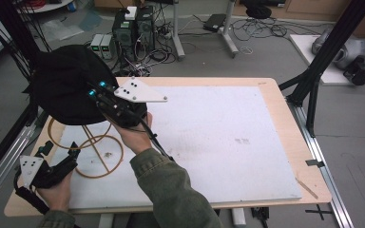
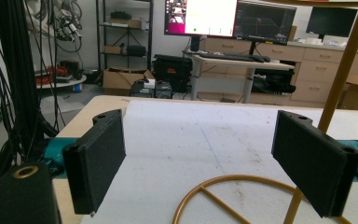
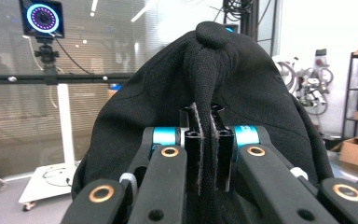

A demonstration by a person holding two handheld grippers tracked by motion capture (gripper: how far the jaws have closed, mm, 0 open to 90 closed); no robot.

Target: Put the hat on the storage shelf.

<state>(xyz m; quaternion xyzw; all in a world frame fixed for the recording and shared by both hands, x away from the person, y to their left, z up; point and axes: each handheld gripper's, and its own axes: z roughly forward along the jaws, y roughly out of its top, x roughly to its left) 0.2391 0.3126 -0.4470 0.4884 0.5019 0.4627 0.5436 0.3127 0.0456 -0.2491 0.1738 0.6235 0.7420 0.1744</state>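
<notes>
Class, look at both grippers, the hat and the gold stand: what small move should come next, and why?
Probably lower the hat onto the stand. The right gripper is shut on a fold of the hat, holding it up over the stand's rings. The left gripper is open, with the stand's upright rod beside one jaw, so it could close there to steady it.

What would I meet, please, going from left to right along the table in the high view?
Left gripper → gold wire stand → right gripper, shut on the black hat → bare white board → wooden table edge.
</notes>
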